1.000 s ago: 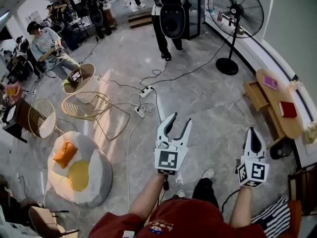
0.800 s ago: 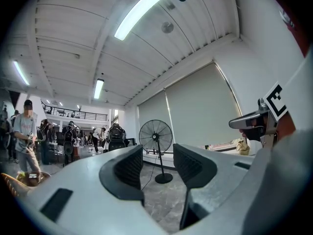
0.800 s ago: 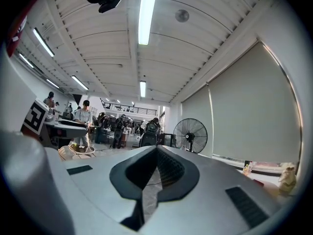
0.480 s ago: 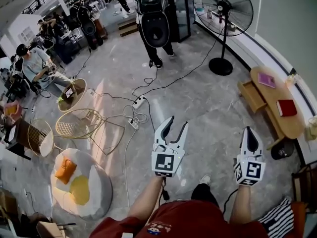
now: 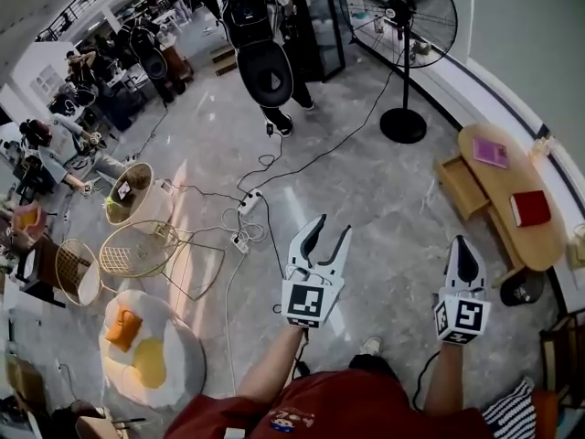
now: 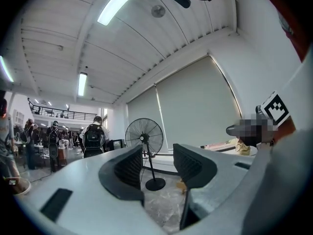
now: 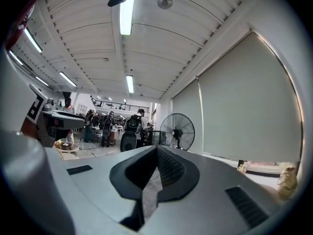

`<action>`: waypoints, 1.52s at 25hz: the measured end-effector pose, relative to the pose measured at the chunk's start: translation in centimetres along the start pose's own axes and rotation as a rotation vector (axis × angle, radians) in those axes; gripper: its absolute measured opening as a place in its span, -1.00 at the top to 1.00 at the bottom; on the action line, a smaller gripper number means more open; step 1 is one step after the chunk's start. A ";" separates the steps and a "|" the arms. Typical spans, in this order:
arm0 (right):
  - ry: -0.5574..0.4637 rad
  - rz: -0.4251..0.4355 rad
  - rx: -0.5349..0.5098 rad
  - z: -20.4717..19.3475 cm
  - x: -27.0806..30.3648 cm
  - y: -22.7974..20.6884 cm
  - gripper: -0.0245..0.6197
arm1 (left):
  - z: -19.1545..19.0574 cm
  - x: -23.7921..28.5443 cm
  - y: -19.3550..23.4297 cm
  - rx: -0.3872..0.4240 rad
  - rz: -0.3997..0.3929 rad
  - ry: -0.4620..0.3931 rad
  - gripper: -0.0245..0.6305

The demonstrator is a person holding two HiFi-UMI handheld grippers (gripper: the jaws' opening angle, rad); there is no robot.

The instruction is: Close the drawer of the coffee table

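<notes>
The oval wooden coffee table point(image 5: 498, 186) stands at the right of the head view, with a purple book point(image 5: 491, 154) and a red book point(image 5: 530, 208) on top. Its drawer point(image 5: 461, 187) is pulled out toward the room. Both grippers hover above the floor, well short of the table. My left gripper point(image 5: 331, 226) is open with nothing between its fingers, and it looks the same in the left gripper view point(image 6: 156, 166). My right gripper point(image 5: 464, 243) is shut and empty, its jaws meeting in the right gripper view point(image 7: 156, 153).
A standing fan point(image 5: 399, 26) is beyond the table, its base point(image 5: 403, 126) on the floor. Cables and power strips point(image 5: 247, 204) lie ahead to the left. Wire chairs point(image 5: 146, 245), a bean bag point(image 5: 151, 346) and a person with a backpack point(image 5: 260, 53) are further left.
The head view has swung and moved on: the fan, table and backpack person have shifted left and slightly nearer. Both grippers keep the same pose, left open, right shut.
</notes>
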State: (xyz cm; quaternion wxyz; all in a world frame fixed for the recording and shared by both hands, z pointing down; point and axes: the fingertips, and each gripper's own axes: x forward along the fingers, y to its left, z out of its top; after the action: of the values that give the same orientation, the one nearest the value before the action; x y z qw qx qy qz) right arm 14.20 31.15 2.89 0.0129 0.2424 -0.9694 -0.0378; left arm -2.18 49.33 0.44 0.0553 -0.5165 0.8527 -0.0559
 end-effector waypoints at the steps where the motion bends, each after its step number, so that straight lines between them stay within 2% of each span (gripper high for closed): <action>1: 0.000 -0.003 0.007 -0.1 0.7 -1.1 0.94 | 0.1 1.3 -0.5 0.001 -0.003 0.001 0.33; 10: -0.007 -0.054 0.022 -1.0 4.1 -7.5 0.94 | -0.5 8.4 -3.0 0.005 -0.042 0.004 0.33; 21: 0.019 -0.152 -0.007 -2.7 8.4 -12.6 0.94 | -2.4 17.8 -4.7 -0.030 -0.154 -0.026 0.33; 28: 0.026 -0.215 -0.021 -2.0 16.7 -13.2 0.94 | -4.2 26.9 0.0 -0.050 -0.204 -0.041 0.33; 38: 0.023 -0.247 -0.028 -0.6 29.6 -11.3 0.94 | -6.5 37.1 9.6 -0.059 -0.210 -0.041 0.34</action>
State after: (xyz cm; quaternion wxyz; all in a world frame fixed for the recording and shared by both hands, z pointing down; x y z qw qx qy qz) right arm -6.58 7.21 2.80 0.0228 0.3601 -0.9313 -0.0498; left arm -28.65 21.07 4.02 0.0513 -0.6056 0.7937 -0.0259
